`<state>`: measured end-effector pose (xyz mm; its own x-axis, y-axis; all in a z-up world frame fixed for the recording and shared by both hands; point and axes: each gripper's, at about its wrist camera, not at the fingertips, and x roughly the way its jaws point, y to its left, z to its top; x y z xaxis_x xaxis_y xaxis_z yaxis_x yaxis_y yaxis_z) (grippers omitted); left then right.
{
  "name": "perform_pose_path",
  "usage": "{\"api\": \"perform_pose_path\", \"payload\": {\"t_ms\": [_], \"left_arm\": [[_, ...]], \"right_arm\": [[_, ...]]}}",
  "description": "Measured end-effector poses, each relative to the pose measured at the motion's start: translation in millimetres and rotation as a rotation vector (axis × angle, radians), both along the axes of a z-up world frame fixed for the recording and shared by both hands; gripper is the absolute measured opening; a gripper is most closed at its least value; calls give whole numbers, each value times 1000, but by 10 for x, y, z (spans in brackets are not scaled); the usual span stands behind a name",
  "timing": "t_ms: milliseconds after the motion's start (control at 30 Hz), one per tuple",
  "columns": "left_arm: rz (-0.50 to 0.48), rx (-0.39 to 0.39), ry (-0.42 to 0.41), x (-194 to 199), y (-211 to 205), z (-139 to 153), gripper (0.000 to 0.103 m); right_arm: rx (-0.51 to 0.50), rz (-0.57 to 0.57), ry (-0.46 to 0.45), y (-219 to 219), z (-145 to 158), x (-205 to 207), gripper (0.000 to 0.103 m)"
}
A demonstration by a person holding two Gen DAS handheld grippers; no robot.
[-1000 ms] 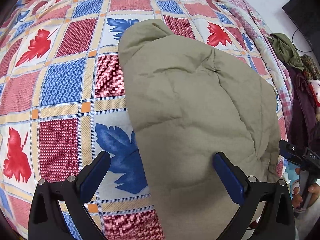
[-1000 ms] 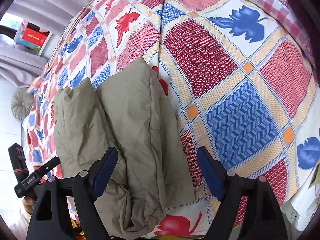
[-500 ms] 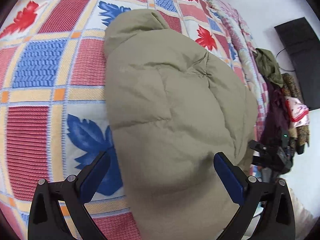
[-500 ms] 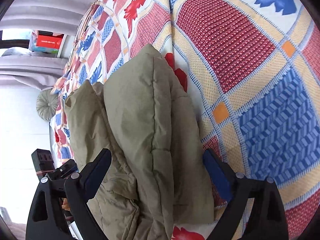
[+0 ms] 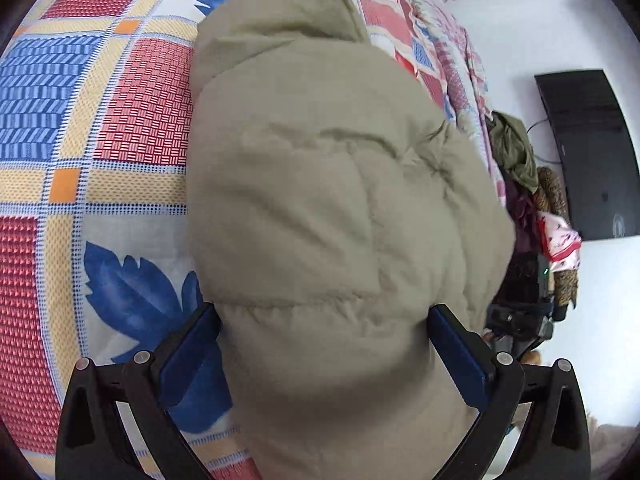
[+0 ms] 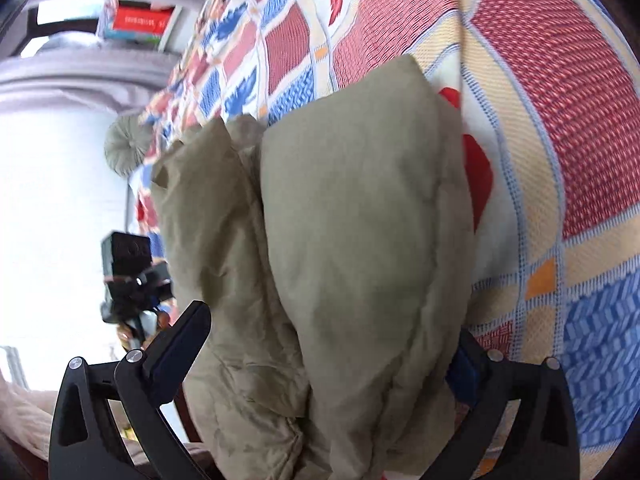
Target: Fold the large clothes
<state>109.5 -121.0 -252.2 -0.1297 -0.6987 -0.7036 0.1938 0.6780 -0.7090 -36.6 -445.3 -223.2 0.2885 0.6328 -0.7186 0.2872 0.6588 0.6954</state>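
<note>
A puffy olive-green padded jacket [image 5: 320,200] lies folded into a bundle on a bed with a red, blue and white leaf-patterned cover [image 5: 140,120]. My left gripper [image 5: 324,354] is open wide and straddles the near end of the bundle, with its blue pads [image 5: 192,352] at the fabric's sides. In the right wrist view the same jacket [image 6: 360,220] shows two folded layers. My right gripper [image 6: 332,332] is open wide around its near end. Its right finger is partly hidden behind the fabric.
The bed's edge runs along the right in the left wrist view, with a heap of clothes [image 5: 516,152] and a black screen [image 5: 588,152] beyond it. A round cushion [image 6: 124,144] and a red box [image 6: 140,22] lie past the bed's far end.
Both grippers have come down and closer to the jacket, which now fills the gap between each pair of fingers. The right gripper's fingers have spread wider.
</note>
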Motion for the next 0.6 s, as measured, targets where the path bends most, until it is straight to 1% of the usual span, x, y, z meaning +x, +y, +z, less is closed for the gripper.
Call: {"api": "perform_pose_path", "payload": {"t_ms": [67,133,200,267,300,333,433,467,500,533,567,600], "left_arm": [[-19,6,-5,12,-47,-55,103],[-22,-9,13,26,-72,-117,103],[-12,-35,52,28,-92,-198,103],[3,-72,114,18,-142,-291,103],[7,-79,129,1,-178,-317,103],[11,-78,128,-20,-218,-320,103],[19,-57,88,-73,-310,-253,103],[24,-52,76,-85,-320,-222,98],[26,-51,65,-98,-298,-185,95],[23,-51,54,-101,-299,-144,89],[18,-53,42,-103,-280,-92,84],[13,-57,34,-104,-269,-51,81]], "right_arm": [[-17,26,13,56,-61,97,103],[-28,42,21,105,-128,192,103],[-29,47,35,137,-218,249,103],[-25,41,53,150,-277,290,103],[-26,34,60,153,-292,293,103],[-27,24,65,156,-295,284,103],[-29,0,86,146,-287,233,103],[-23,-10,91,145,-287,227,101],[-19,-19,94,150,-274,223,98],[-18,-24,91,159,-249,213,94],[-11,-28,85,158,-227,198,84],[2,-33,77,165,-187,177,74]]}}
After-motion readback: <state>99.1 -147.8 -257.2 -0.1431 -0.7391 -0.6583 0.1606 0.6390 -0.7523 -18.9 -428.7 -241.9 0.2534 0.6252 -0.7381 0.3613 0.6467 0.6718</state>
